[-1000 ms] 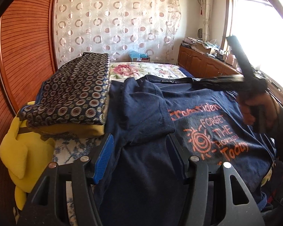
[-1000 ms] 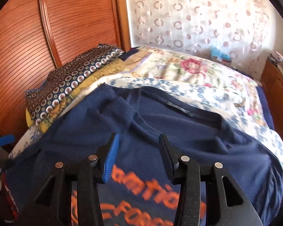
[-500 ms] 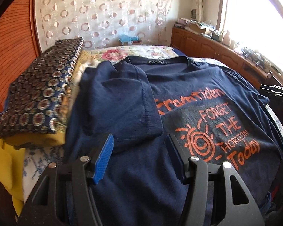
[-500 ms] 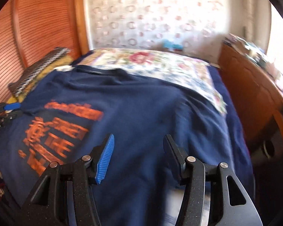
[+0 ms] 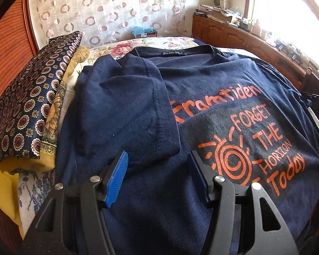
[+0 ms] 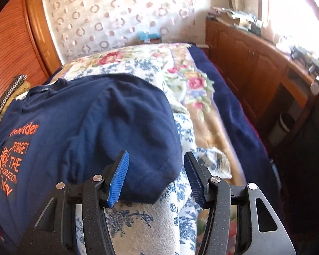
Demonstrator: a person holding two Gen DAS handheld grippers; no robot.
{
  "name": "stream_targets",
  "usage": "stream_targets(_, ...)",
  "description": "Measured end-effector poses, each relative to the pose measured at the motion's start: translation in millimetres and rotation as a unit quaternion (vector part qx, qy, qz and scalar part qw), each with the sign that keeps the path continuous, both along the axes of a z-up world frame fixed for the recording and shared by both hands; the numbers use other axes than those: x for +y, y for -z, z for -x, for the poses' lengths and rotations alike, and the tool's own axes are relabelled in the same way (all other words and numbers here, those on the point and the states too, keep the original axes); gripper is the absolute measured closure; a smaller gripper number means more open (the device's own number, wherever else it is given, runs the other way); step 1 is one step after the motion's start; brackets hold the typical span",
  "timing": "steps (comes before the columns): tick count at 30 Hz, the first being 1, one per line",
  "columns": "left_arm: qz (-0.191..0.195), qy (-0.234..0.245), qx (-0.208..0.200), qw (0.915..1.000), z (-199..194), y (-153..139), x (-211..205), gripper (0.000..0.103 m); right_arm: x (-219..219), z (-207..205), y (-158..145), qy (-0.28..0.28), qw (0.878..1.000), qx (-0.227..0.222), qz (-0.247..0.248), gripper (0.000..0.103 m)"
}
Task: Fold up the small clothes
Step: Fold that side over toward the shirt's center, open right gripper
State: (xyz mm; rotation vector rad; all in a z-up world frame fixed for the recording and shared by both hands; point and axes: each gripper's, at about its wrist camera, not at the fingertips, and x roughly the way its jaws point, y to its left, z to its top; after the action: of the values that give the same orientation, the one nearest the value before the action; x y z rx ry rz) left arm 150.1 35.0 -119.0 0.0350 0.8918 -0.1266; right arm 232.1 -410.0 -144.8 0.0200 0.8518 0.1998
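Here, a navy T-shirt (image 5: 212, 97) with orange lettering is laid print-side up across the bed (image 6: 202, 106), its collar toward twelve o'clock in the left wrist view. One sleeve (image 5: 125, 106) is seen folded inward over the chest, ending just beside the print at about nine o'clock of it. In the right wrist view the other sleeve (image 6: 138, 131) is spread outward over the blue-flowered bedcover (image 6: 142, 223), its hem near six o'clock.

The left claw (image 5: 157, 170) is held above the shirt's body with its jaws standing apart; no cloth is gripped between them. The right claw (image 6: 156, 170) is poised over the spread sleeve's edge, jaws likewise parted and nothing pinched, though the sleeve hem is seen in the gap behind them.

At nine o'clock of the shirt a stack of folded cloths (image 5: 32, 106) is placed, a dark medallion-patterned piece on top of yellow ones. A wooden cabinet (image 6: 255, 68) is seen along the bed at three o'clock, and a circle-patterned curtain (image 5: 108, 10) at twelve.
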Motion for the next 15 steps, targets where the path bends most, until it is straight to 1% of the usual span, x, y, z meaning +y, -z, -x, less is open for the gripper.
stream_targets(6,-0.001,0.004,0.002,1.0,-5.4,1.8,-3.2,0.039,-8.7,-1.4,4.6,0.003,1.0,0.015,-0.014,0.048)
stream_targets(12,0.0,0.003,0.003,1.0,-7.8,2.5,-2.8,0.036,-6.8,-3.5,6.5,-0.002,1.0,0.021,-0.022,0.054)
stream_targets(14,0.001,0.001,0.003,1.0,-8.5,3.2,-2.2,0.034,-9.1,-8.1,7.8,0.002,0.999,0.029,-0.044,0.063)
stream_targets(15,0.001,0.001,0.003,1.0,-8.6,3.4,-2.0,0.034,-8.5,-9.6,7.8,0.005,0.999,0.028,-0.042,0.066)
